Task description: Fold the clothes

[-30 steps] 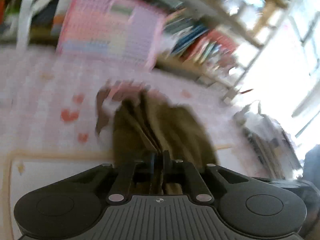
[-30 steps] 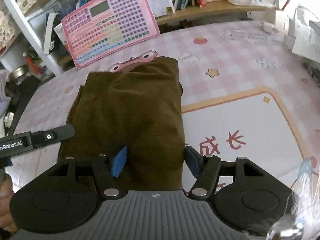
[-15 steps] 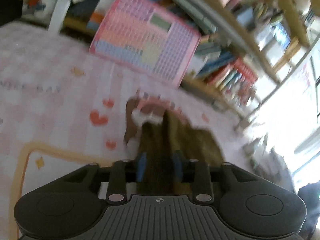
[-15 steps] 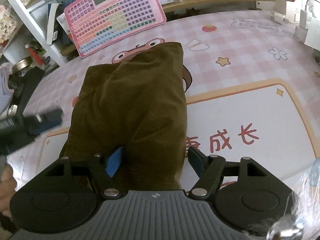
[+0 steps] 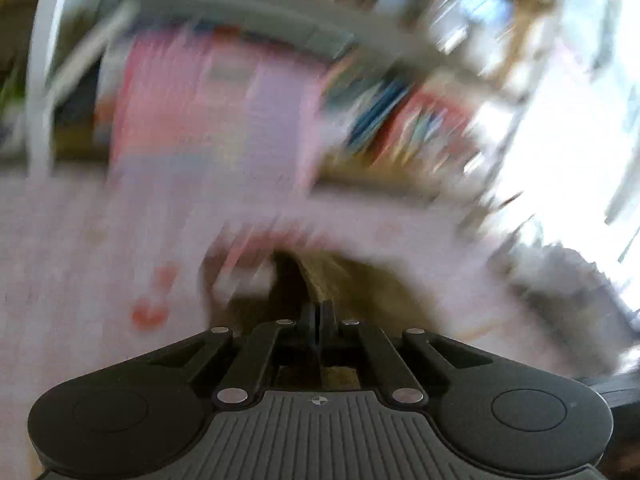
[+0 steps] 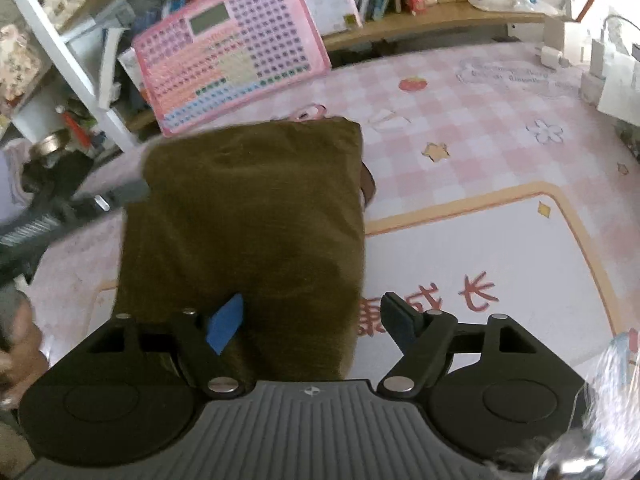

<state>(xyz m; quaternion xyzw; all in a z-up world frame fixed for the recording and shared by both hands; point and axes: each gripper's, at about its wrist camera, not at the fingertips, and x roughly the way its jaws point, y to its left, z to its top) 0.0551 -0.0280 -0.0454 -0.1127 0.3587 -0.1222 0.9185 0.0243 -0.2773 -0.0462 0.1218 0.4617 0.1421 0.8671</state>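
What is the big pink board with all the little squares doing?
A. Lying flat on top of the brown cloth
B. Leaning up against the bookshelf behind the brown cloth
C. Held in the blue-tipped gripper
B: in the right wrist view the pink board stands tilted against the bookshelf, beyond the far edge of the brown cloth, with the right gripper open and holding nothing.

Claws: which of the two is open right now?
The right claw: its blue-padded fingers stand wide apart over the near edge of the brown garment. The left claw has its fingers pressed together.
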